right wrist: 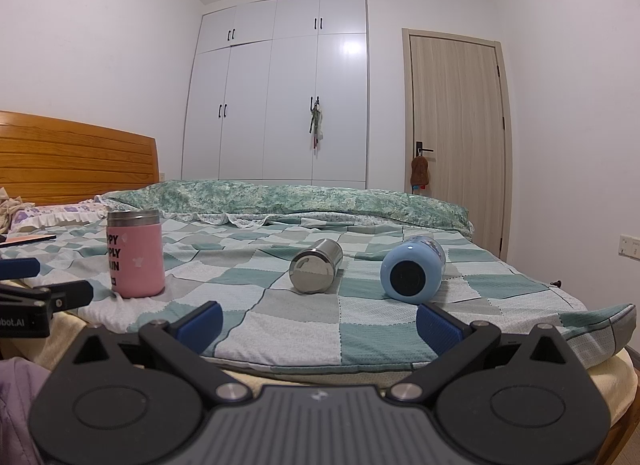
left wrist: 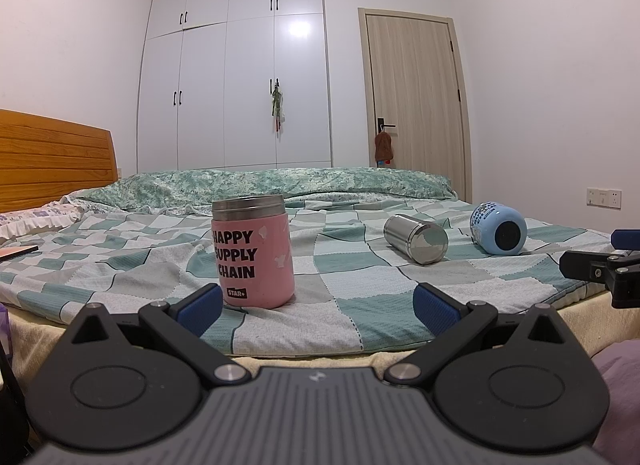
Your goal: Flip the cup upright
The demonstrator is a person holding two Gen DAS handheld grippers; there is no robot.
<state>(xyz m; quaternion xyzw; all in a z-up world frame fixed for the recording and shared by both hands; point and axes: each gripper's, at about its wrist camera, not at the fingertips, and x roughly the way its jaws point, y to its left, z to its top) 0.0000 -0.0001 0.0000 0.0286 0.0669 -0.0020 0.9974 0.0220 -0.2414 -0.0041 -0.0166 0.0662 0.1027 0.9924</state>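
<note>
1. While the pink cup (left wrist: 253, 251) stands upright on the bed (left wrist: 360, 321), the steel cup (right wrist: 316, 271) and blue cup (right wrist: 412, 269) lie sideways.
2. Left gripper (left wrist: 316, 305): spread wide, holding nothing.
3. Right gripper (right wrist: 318, 319): spread wide, holding nothing.

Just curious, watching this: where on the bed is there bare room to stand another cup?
Bare quilt lies between the pink cup and steel cup, and along the near edge. It is tightest between the steel cup and blue cup.
</note>
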